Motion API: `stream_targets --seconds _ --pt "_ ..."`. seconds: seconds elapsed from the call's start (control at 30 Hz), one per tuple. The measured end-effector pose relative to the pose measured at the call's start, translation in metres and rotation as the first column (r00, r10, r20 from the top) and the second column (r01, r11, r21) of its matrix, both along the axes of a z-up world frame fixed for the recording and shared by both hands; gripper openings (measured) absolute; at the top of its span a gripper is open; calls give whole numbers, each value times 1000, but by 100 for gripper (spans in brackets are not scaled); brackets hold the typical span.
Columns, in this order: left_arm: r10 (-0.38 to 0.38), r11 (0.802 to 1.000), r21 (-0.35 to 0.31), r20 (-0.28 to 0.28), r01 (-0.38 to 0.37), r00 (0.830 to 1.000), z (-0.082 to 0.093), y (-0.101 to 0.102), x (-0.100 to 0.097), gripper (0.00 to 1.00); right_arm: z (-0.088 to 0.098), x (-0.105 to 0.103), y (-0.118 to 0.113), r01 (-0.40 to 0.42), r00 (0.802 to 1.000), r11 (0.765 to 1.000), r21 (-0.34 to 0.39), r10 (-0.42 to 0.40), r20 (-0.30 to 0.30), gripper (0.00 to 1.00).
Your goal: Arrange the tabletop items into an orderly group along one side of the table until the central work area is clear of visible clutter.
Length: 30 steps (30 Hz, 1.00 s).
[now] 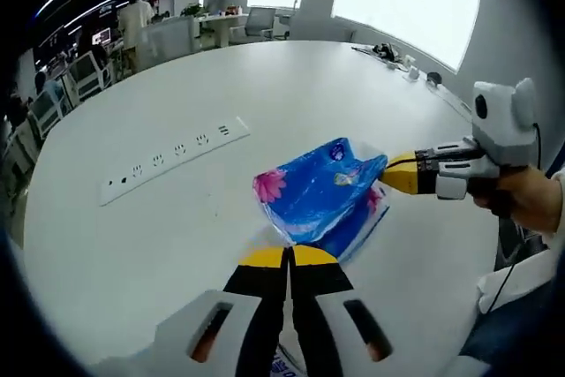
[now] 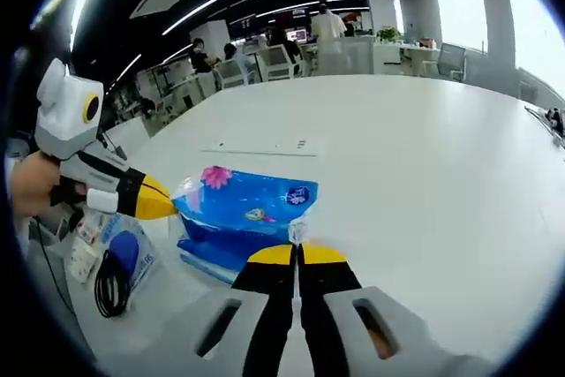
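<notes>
Blue tissue pack [image 1: 320,196] lifted off white worktop [image 1: 177,245], stretched between both tools. Left gripper [image 1: 288,258] jaws clenched on one edge; right gripper [image 2: 297,255] jaws clenched on opposite edge. Power strip [image 1: 173,159] beyond.

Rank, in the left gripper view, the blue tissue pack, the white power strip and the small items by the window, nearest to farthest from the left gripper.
1. Blue tissue pack, at the left gripper tips.
2. White power strip, mid-table, left.
3. Small items, far edge by the window, upper right.
</notes>
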<state>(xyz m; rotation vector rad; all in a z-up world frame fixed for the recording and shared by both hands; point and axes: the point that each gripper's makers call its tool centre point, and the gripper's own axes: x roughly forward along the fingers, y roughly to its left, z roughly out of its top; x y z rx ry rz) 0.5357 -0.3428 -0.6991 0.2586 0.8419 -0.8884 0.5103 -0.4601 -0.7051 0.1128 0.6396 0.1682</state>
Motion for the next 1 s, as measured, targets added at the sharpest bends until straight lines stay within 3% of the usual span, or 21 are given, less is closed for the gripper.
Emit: stream_targets --seconds 0.47,1.0 --pt "13 999 39 -60 -10 998 -36 -6 6 0 -38 8 -8 -34 997 998 -49 31 -67 0" --pt "42 998 50 -64 -39 997 -46 -3 11 0 -45 8 -9 -17 996 1000 -25 15 -89 0"
